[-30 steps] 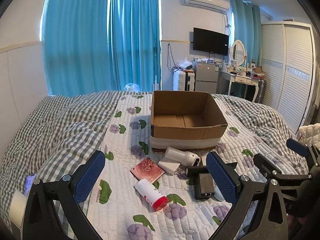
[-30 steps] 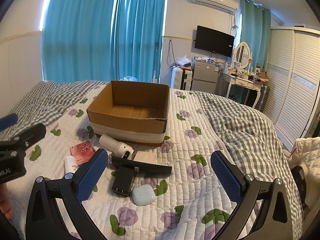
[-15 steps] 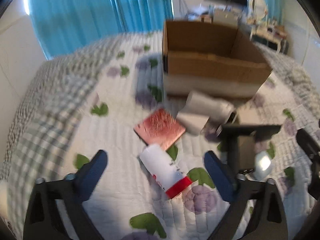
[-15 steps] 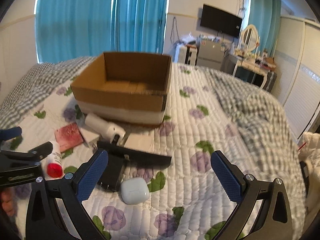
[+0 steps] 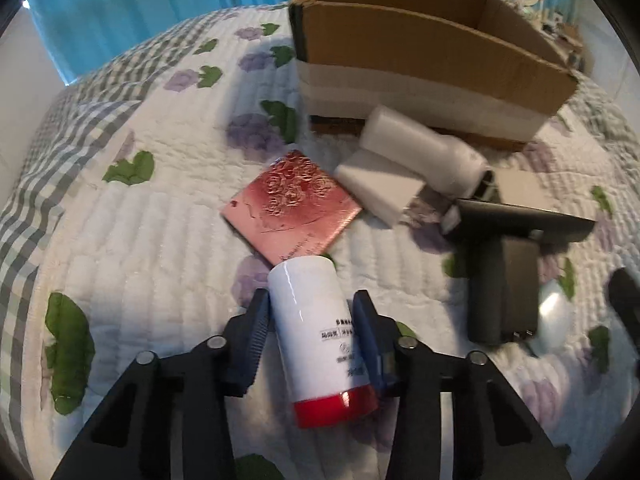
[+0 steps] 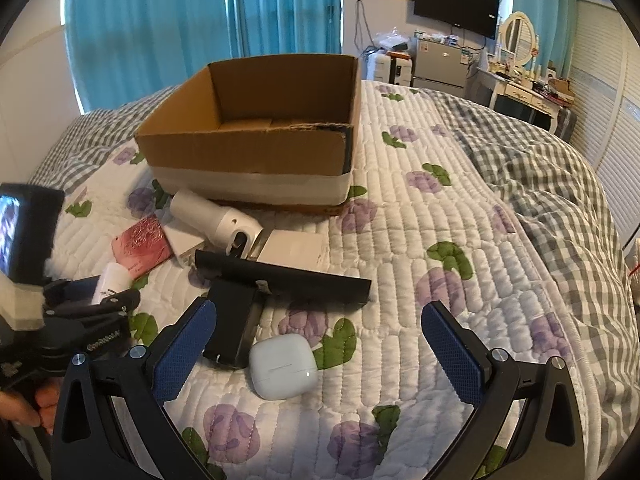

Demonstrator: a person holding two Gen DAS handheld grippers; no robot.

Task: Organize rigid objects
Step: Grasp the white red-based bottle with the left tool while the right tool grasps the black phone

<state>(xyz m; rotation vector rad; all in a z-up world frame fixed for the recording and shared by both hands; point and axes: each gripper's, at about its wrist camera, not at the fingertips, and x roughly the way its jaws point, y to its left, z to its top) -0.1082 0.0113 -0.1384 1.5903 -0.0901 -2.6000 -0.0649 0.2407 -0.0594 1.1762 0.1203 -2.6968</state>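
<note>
A white bottle with a red cap (image 5: 316,340) lies on the quilted bed. My left gripper (image 5: 311,298) is closing on it, both blue pads pressed against its sides. The right wrist view shows the bottle (image 6: 111,280) in the left gripper (image 6: 100,304) at the far left. My right gripper (image 6: 318,320) stands open above a white earbud case (image 6: 282,366), holding nothing. An open cardboard box (image 6: 248,148) sits further back on the bed.
Between bottle and box lie a red embossed card (image 5: 296,208), a white adapter (image 5: 380,192), a white cylindrical device (image 5: 424,156), a black bar (image 6: 288,278) and a black charger (image 6: 232,320). A hand (image 6: 28,404) holds the left gripper. Rumpled checked bedding (image 6: 540,184) lies right.
My left gripper dropped toward the bed, tilted down, and its jaws went from wide open to shut on the bottle. My right gripper moved lower and nearer the earbud case, still open.
</note>
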